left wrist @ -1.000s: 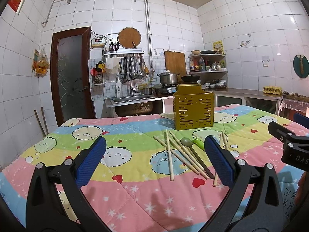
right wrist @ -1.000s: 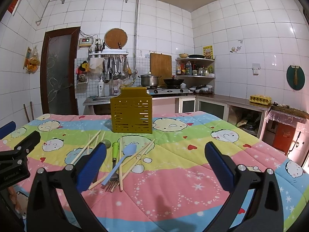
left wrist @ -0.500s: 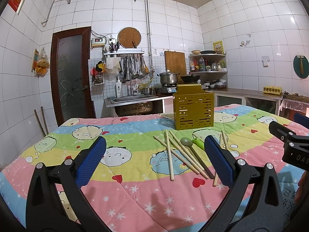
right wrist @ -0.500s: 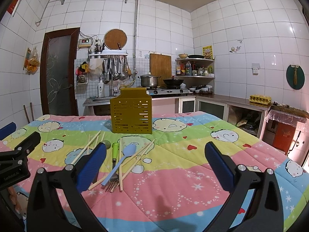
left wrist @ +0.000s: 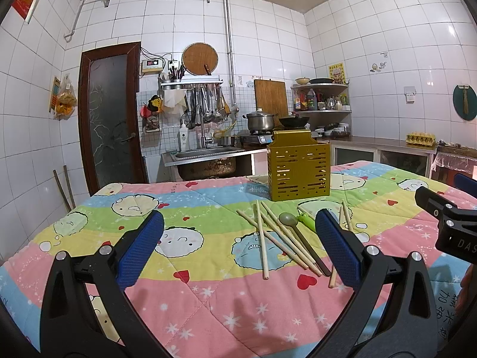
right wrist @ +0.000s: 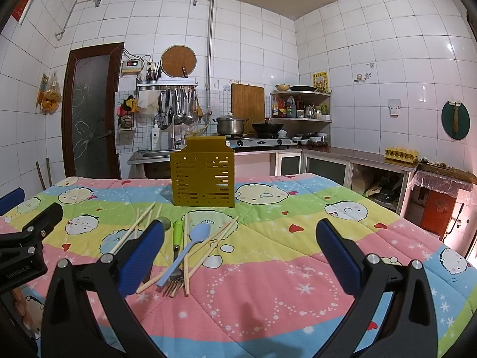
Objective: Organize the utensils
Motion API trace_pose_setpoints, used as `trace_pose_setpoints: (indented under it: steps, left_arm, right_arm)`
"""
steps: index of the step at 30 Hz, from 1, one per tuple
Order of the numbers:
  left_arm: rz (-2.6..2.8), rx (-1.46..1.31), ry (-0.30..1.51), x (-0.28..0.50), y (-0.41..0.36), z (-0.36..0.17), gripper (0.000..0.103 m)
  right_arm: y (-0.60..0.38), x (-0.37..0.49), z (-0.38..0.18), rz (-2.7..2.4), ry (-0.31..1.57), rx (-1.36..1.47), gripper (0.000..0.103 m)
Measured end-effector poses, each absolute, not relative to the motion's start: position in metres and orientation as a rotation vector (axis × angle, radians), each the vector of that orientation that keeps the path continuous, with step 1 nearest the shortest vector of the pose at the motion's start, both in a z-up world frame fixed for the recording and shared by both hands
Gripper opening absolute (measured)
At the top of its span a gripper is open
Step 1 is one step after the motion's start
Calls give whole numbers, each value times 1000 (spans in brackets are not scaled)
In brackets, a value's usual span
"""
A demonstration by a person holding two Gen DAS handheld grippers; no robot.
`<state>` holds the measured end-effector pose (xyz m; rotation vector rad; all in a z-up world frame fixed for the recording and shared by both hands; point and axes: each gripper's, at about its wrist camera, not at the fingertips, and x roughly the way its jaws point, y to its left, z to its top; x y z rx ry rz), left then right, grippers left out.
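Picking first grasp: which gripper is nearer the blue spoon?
Right, by a small margin. The blue spoon lies just inside the right gripper's left finger. The left gripper sits further left, its right finger blocking the spoon from its camera. Both open.

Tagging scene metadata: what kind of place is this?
A home kitchen, most likely: gas stove with pot and wok, sink, hanging ladles, white tiled walls.
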<state>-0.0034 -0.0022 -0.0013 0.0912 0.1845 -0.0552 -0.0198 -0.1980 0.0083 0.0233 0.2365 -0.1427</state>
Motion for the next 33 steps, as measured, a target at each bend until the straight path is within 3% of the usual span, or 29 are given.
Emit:
trace_pose_setpoints:
  steps: [33]
  left_arm:
    - [-44,95,165,-8,-2,3,98]
  right_arm:
    - [-201,-25,11,-157,197,6,99]
